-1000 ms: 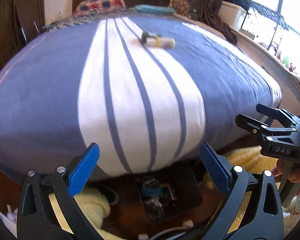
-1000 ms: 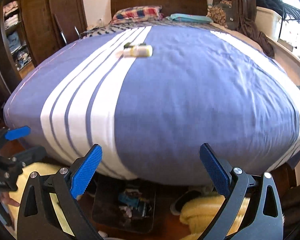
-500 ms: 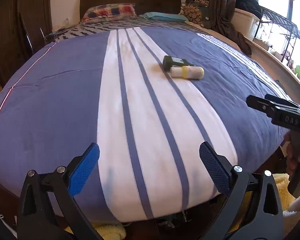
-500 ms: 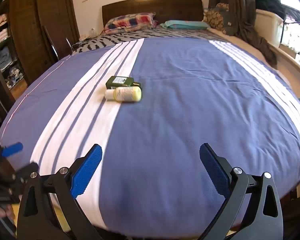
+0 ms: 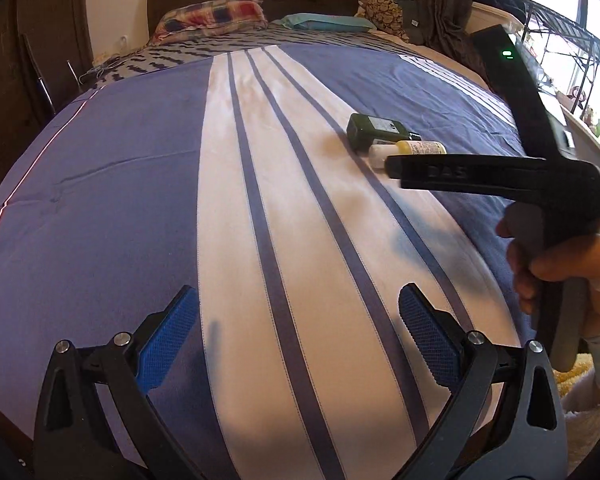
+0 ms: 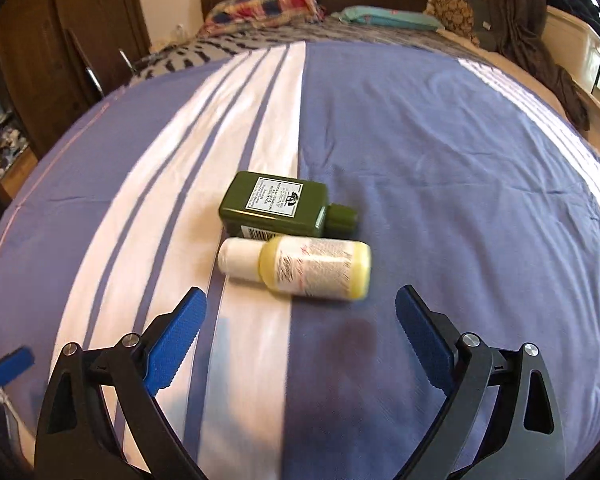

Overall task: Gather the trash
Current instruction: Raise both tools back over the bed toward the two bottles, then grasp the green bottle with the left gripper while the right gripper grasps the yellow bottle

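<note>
Two bottles on the bed (image 6: 440, 160), lying side by side and touching: yellow bottle (image 6: 312, 268) with white cap nearest me, green bottle (image 6: 274, 204) just behind it. Both sit where the white stripe band meets the blue, mid-bed, well short of the pillows (image 6: 264, 8). My right gripper (image 6: 300, 336) is lined up just short of the yellow bottle, jaws spread wide, nothing between the pads, gap looks wider than the bottle is long. Left gripper (image 5: 298, 338) is back near the foot edge of the bed, also wide open and empty; from its view the right tool partly hides the yellow bottle (image 5: 420, 148), green one (image 5: 376, 130) beside it. Step as I read it: approach for the first pick, nothing collected yet. Next move: push right gripper forward and down so the pads straddle the yellow bottle, then squeeze. It's round on soft bedding, so it may roll into the green one. No bin visible in either view.
</note>
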`<control>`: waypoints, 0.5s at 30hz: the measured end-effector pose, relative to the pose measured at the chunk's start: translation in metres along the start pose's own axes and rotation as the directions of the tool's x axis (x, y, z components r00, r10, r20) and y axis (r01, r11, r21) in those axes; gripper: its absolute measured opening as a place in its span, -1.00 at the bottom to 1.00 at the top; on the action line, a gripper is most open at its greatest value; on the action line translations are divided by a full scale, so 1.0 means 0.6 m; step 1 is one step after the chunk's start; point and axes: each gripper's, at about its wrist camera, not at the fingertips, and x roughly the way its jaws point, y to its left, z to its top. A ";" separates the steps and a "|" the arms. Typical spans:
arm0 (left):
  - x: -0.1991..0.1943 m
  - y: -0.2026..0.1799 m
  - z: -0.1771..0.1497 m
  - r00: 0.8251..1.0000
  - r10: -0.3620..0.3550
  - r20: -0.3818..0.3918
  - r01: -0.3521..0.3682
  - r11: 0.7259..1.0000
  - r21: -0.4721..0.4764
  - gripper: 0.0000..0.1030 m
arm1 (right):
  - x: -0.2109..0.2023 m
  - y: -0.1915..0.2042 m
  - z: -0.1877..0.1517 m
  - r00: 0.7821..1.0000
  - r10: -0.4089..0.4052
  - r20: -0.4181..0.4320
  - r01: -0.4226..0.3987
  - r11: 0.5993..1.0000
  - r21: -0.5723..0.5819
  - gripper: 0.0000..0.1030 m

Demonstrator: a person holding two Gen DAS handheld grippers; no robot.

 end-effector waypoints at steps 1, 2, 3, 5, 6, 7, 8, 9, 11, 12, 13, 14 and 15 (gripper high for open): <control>0.002 0.001 0.001 1.000 -0.002 0.000 0.002 1.000 0.000 0.84 | 0.009 0.004 0.004 1.000 0.000 -0.005 0.000 1.000 0.008 0.85; 0.004 0.002 0.003 1.000 -0.003 0.000 0.003 1.000 0.002 0.84 | 0.015 0.008 0.006 1.000 0.004 -0.009 -0.004 1.000 0.009 0.85; 0.006 0.002 0.004 1.000 -0.005 0.000 0.005 1.000 0.004 0.84 | 0.020 0.013 0.009 1.000 0.002 -0.011 -0.002 1.000 0.004 0.85; 0.010 0.002 0.009 1.000 -0.009 0.000 0.009 1.000 0.010 0.84 | 0.028 0.018 0.012 1.000 -0.016 -0.013 0.017 1.000 0.005 0.77; 0.011 0.002 0.010 1.000 -0.011 0.001 0.011 1.000 0.011 0.84 | 0.031 0.018 0.014 1.000 -0.025 -0.016 0.025 1.000 0.011 0.64; 0.014 0.001 0.014 1.000 -0.012 0.002 0.012 1.000 0.015 0.84 | 0.032 0.017 0.014 1.000 -0.028 -0.013 0.028 1.000 0.013 0.64; 0.016 0.000 0.017 1.000 -0.012 0.002 0.012 1.000 0.017 0.84 | 0.032 0.016 0.014 1.000 -0.021 -0.011 0.021 1.000 0.014 0.63; 0.019 -0.002 0.021 1.000 -0.013 0.003 0.013 1.000 0.020 0.84 | 0.031 0.015 0.013 1.000 -0.014 -0.009 0.014 1.000 0.013 0.63; 0.025 -0.006 0.029 1.000 -0.019 0.003 0.019 1.000 0.023 0.84 | 0.025 0.009 0.010 1.000 0.004 -0.004 -0.004 1.000 0.005 0.63; 0.029 -0.008 0.034 1.000 -0.021 0.003 0.021 0.999 0.024 0.84 | 0.019 0.005 0.008 1.000 0.015 0.002 -0.015 1.000 0.006 0.63; 0.034 -0.013 0.041 1.000 -0.023 0.004 0.023 0.999 0.025 0.84 | 0.014 -0.001 0.009 1.000 0.020 0.011 -0.021 1.000 0.006 0.63; 0.040 -0.015 0.047 1.000 -0.023 0.004 0.023 0.999 0.026 0.84 | 0.007 -0.008 0.010 1.000 0.021 0.022 -0.021 1.000 0.005 0.63; 0.046 -0.019 0.053 1.000 -0.025 0.003 0.025 0.999 0.027 0.84 | -0.004 -0.021 0.009 0.999 0.017 0.038 -0.017 1.000 0.013 0.63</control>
